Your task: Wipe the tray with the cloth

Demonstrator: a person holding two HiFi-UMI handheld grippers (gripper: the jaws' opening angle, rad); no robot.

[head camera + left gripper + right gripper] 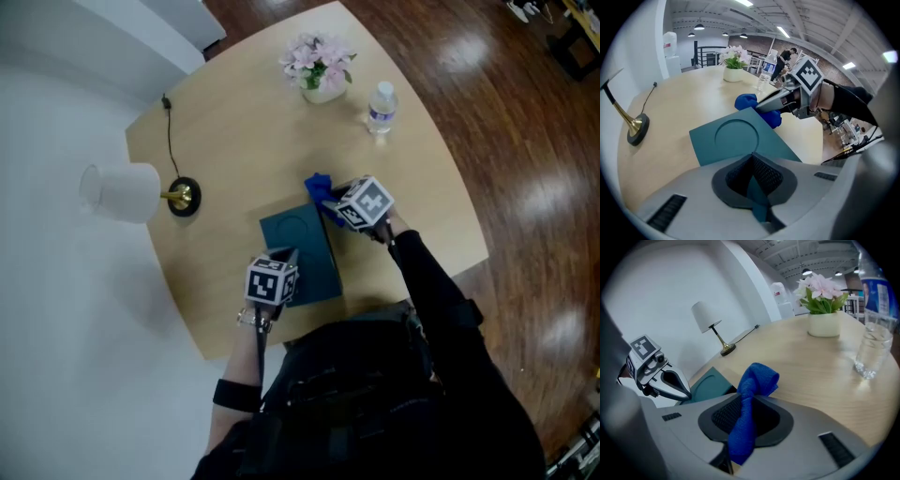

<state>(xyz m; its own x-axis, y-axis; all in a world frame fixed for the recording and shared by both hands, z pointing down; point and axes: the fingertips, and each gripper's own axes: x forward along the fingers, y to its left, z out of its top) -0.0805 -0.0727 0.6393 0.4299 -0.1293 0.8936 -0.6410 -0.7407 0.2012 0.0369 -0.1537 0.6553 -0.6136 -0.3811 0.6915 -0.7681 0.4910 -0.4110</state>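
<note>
Teal flat rectangular tray (309, 246) lay on the pale wooden table (234, 122), its near edge clamped in the left gripper (757, 192); the right gripper (740, 437) pinched the blue cloth (757, 378) at the tray's far corner.

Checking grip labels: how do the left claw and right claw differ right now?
Left claw is clamped on the near edge of the flat teal rectangular tray; right claw is clamped on a bunched blue cloth. Left claw sits at the tray's near end; right claw at its far corner. Both are shut on something.
</note>
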